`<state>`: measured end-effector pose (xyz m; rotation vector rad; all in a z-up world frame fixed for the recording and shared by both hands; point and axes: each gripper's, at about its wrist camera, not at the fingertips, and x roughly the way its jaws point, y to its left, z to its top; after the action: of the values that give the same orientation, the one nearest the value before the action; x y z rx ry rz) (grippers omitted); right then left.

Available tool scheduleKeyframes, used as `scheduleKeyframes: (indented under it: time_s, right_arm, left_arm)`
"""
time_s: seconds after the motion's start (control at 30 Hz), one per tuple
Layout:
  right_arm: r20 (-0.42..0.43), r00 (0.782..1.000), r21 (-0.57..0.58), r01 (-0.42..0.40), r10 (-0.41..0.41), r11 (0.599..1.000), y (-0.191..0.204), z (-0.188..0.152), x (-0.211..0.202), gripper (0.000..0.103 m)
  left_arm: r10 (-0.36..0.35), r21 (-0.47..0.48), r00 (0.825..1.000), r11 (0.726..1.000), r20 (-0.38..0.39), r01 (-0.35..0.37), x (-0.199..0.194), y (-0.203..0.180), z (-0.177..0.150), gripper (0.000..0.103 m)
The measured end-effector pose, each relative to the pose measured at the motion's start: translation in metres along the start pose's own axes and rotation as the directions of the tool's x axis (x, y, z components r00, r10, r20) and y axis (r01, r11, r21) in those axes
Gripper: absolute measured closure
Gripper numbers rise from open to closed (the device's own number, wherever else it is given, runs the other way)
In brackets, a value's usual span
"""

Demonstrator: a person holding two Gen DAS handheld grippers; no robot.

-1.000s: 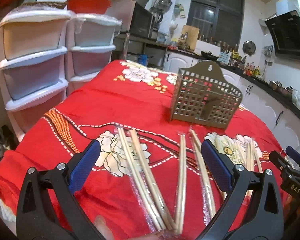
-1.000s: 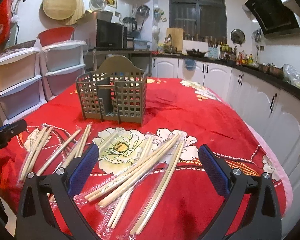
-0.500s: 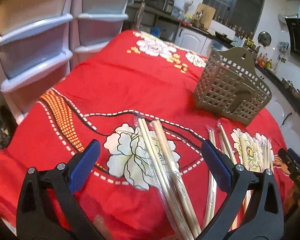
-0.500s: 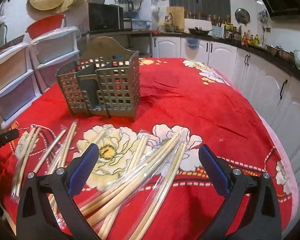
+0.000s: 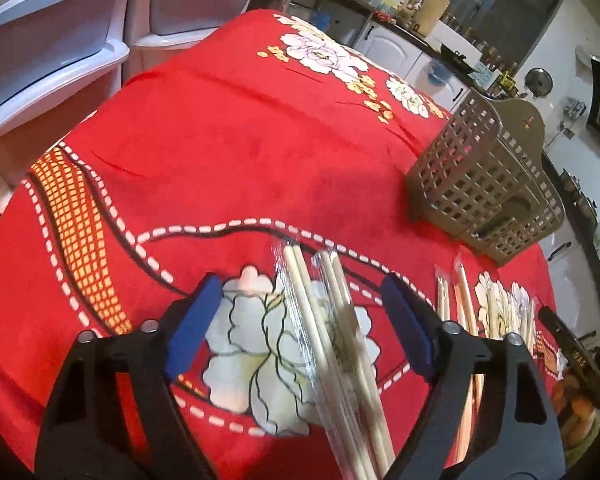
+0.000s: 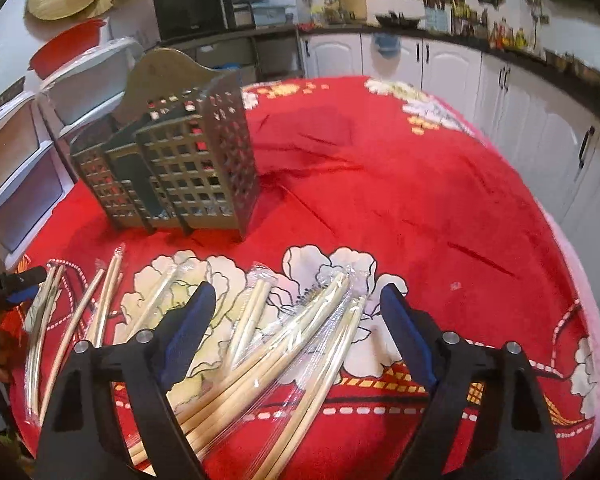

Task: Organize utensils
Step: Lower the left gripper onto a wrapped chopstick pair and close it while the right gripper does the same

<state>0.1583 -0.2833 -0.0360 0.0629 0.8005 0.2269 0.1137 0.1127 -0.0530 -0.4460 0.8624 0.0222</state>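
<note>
Several pairs of wooden chopsticks in clear plastic sleeves lie on the red flowered cloth. My left gripper hovers over two wrapped pairs; its jaws are closing, with the pairs between them but the blue pads clear of them. My right gripper hangs over a fanned pile of wrapped chopsticks; its jaws are closing too, pads not touching. A brown perforated utensil holder stands upright behind the chopsticks, also the holder at the right of the left wrist view.
More wrapped chopsticks lie to the left, beside the left gripper's tip. White plastic drawers stand past the table's left edge. White cabinets and a cluttered counter run along the back and right.
Both grippers have moved forward and tilted lower toward the chopsticks, which now look larger and sit between the jaws. Both pairs of jaws have narrowed.
</note>
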Motion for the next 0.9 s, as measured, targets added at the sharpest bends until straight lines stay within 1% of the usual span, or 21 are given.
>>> scheduleKeyframes:
  time_s: [0.07, 0.1, 0.13, 0.2, 0.23, 0.27, 0.3, 0.33, 0.4, 0.47, 0.6, 0.7, 0.77, 0.83, 0.9]
  right_arm:
    - [-0.029, 1.000, 0.027, -0.009, 0.010, 1.000, -0.007, 0.003, 0.008, 0.030]
    - [-0.037, 0.999, 0.033, -0.010, 0.011, 0.999, -0.009, 0.004, 0.011, 0.031]
    - [-0.045, 0.999, 0.041, -0.011, 0.013, 0.999, -0.011, 0.005, 0.013, 0.035]
    - [-0.067, 0.998, 0.055, -0.012, 0.015, 0.998, -0.015, 0.007, 0.020, 0.039]
    - [-0.077, 0.997, 0.064, -0.015, 0.019, 0.998, -0.017, 0.007, 0.024, 0.042]
    - [-0.084, 0.996, 0.074, -0.017, 0.023, 0.997, -0.019, 0.007, 0.026, 0.045]
    - [-0.088, 0.996, 0.082, -0.018, 0.025, 0.996, -0.022, 0.008, 0.028, 0.047]
    - [-0.087, 0.996, 0.084, -0.017, 0.025, 0.996, -0.023, 0.008, 0.029, 0.050]
    - [-0.085, 0.996, 0.090, -0.016, 0.024, 0.996, -0.026, 0.009, 0.029, 0.053]
    - [-0.086, 0.996, 0.094, -0.017, 0.025, 0.995, -0.028, 0.010, 0.030, 0.059]
    - [-0.085, 0.996, 0.098, -0.020, 0.029, 0.995, -0.033, 0.014, 0.032, 0.064]
    - [-0.080, 0.996, 0.094, -0.029, 0.037, 0.995, -0.035, 0.017, 0.032, 0.073]
    - [-0.076, 0.996, 0.086, -0.032, 0.038, 0.996, -0.036, 0.019, 0.033, 0.084]
    - [-0.072, 0.996, 0.079, -0.040, 0.046, 0.996, -0.037, 0.021, 0.032, 0.089]
    - [-0.061, 0.996, 0.077, -0.055, 0.060, 0.995, -0.038, 0.023, 0.029, 0.092]
  left_arm:
    - [0.011, 0.008, 1.000, 1.000, -0.007, -0.011, 0.003, -0.001, 0.002, 0.042]
    - [0.018, 0.015, 1.000, 1.000, -0.010, -0.018, 0.005, -0.003, 0.004, 0.049]
    - [0.026, 0.023, 1.000, 0.999, -0.010, -0.026, 0.005, -0.005, 0.004, 0.052]
    - [0.034, 0.040, 0.999, 0.999, -0.019, -0.033, 0.008, -0.008, 0.005, 0.064]
    - [0.043, 0.047, 0.999, 0.998, -0.019, -0.042, 0.009, -0.010, 0.005, 0.067]
    - [0.048, 0.054, 0.999, 0.997, -0.019, -0.047, 0.010, -0.010, 0.005, 0.074]
    - [0.052, 0.061, 0.998, 0.997, -0.019, -0.051, 0.011, -0.011, 0.005, 0.079]
    - [0.055, 0.062, 0.998, 0.997, -0.018, -0.054, 0.011, -0.011, 0.006, 0.081]
    - [0.046, 0.061, 0.999, 0.997, -0.018, -0.044, 0.012, -0.010, 0.008, 0.093]
    - [0.049, 0.066, 0.999, 0.997, -0.021, -0.048, 0.015, -0.011, 0.010, 0.094]
    - [0.047, 0.081, 0.999, 0.996, -0.017, -0.045, 0.014, -0.014, 0.012, 0.099]
    - [0.038, 0.087, 0.999, 0.995, -0.015, -0.037, 0.012, -0.015, 0.015, 0.100]
    - [0.026, 0.090, 1.000, 0.996, -0.010, -0.025, 0.009, -0.017, 0.016, 0.101]
    - [0.021, 0.093, 1.000, 0.995, -0.005, -0.021, 0.007, -0.018, 0.018, 0.101]
    - [0.015, 0.093, 1.000, 0.996, -0.003, -0.015, 0.004, -0.018, 0.020, 0.101]
